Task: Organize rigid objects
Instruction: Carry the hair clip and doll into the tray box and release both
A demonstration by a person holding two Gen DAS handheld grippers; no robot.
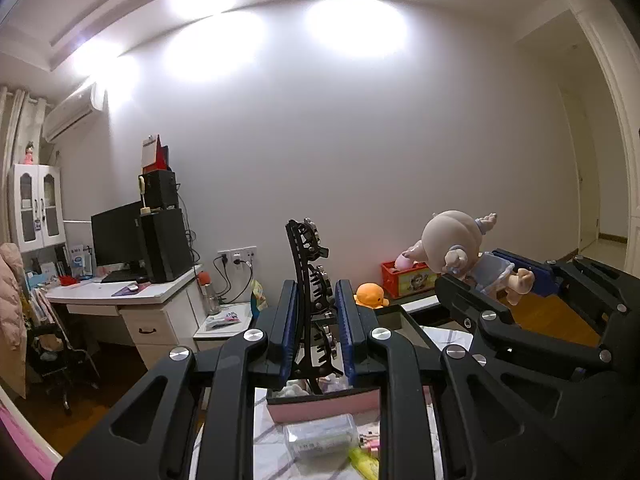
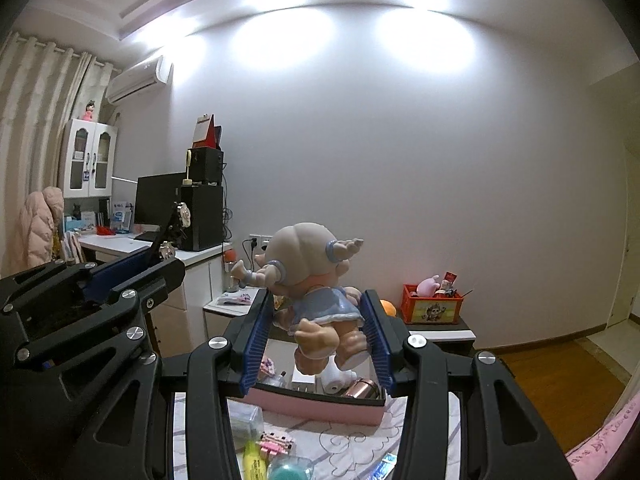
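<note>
Both items lifted clear above the pink storage box, so the step in hand reads as carrying each over the box and setting it in; best done one at a time, lowering slowly, keeping the two grippers apart so neither load knocks the other; release only once the item rests among the things already in the box. Left gripper clamped tight on a black hair clip, pads pressed on its lower half; clip upright, long axis near vertical, curved spine to the left, teeth and decorated pieces facing right, top end tilted slightly left. Right gripper closed on a doll figurine at the hips and blue dress; doll seen from behind, head up and leaning forward away from the camera, long axis tilted from vertical, legs hanging down toward the box, arms spread sideways. Likely snag: dangling feet catching the box rim or the copper-coloured cup inside.
</note>
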